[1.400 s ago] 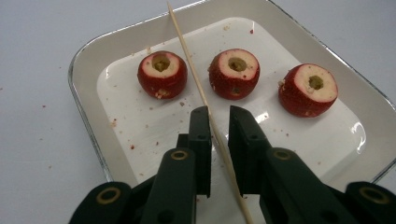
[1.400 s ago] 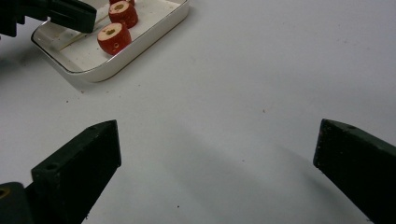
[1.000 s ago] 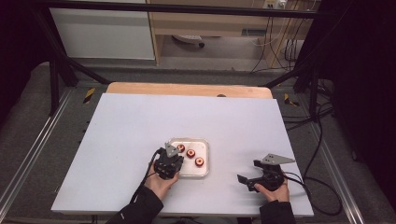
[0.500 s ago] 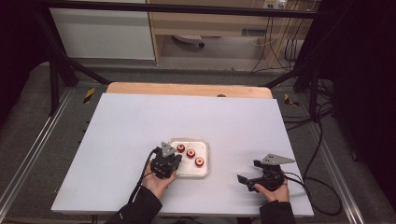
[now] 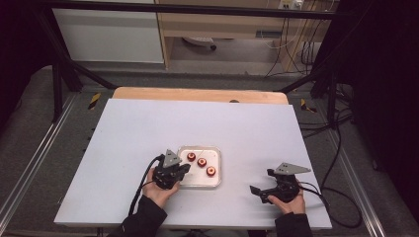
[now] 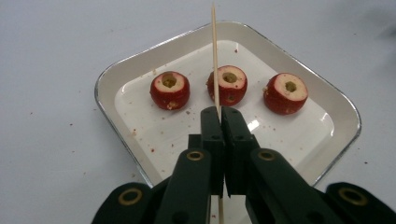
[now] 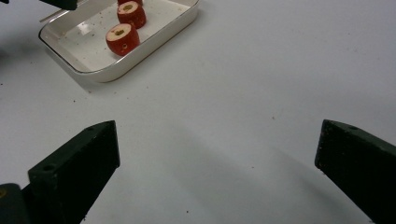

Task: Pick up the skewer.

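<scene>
A shallow white tray (image 5: 199, 181) sits on the white table (image 5: 128, 133), toward the person's edge, and holds three cored red fruit pieces in a row: one at the tray's left (image 6: 170, 90), one in the middle (image 6: 229, 85), one at its right (image 6: 286, 93). Red crumbs dot the tray floor. At the tray's near-left corner the left gripper (image 6: 219, 114) has its jaws pressed together on a thin wooden skewer (image 6: 215, 65), which runs forward over the tray, across the middle piece and past the far rim. Well to the tray's right, the right gripper (image 5: 258, 190) rests low over bare table with its jaws spread wide, gripping nothing. The table beyond the tray's far rim, and to both sides of it, lies open out to its edges.
</scene>
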Available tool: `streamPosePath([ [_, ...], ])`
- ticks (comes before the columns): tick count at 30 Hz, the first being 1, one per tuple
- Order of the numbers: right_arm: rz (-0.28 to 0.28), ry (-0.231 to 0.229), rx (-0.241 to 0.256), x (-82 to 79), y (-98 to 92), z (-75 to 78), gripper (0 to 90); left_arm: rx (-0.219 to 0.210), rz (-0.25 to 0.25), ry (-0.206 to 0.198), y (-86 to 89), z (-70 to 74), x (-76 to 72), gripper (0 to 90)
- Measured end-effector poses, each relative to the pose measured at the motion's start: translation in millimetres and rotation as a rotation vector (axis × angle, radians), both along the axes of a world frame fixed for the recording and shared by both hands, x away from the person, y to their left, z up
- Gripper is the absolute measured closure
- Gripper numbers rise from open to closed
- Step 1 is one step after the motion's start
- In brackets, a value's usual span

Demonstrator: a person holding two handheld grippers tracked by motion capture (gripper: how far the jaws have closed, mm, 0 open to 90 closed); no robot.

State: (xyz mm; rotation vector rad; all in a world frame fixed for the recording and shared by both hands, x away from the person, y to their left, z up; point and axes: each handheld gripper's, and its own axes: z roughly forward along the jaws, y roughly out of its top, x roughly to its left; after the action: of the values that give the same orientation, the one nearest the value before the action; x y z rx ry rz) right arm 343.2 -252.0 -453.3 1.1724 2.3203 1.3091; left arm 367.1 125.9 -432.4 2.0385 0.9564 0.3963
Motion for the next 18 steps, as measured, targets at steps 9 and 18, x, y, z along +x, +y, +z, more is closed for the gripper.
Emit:
streamPosePath([
  [9, 0.012, -0.027, -0.022, -1.2, 9.3, 4.5, 0.4, -0.017, -0.085, -0.012, 2.3, 5.4, -2.6, 88.4],
  [18, 0.047, -0.051, -0.094, -2.3, 27.4, 7.3, 0.6, -0.023, -0.168, -0.031, 2.1, 14.7, -5.4, 88.4],
])
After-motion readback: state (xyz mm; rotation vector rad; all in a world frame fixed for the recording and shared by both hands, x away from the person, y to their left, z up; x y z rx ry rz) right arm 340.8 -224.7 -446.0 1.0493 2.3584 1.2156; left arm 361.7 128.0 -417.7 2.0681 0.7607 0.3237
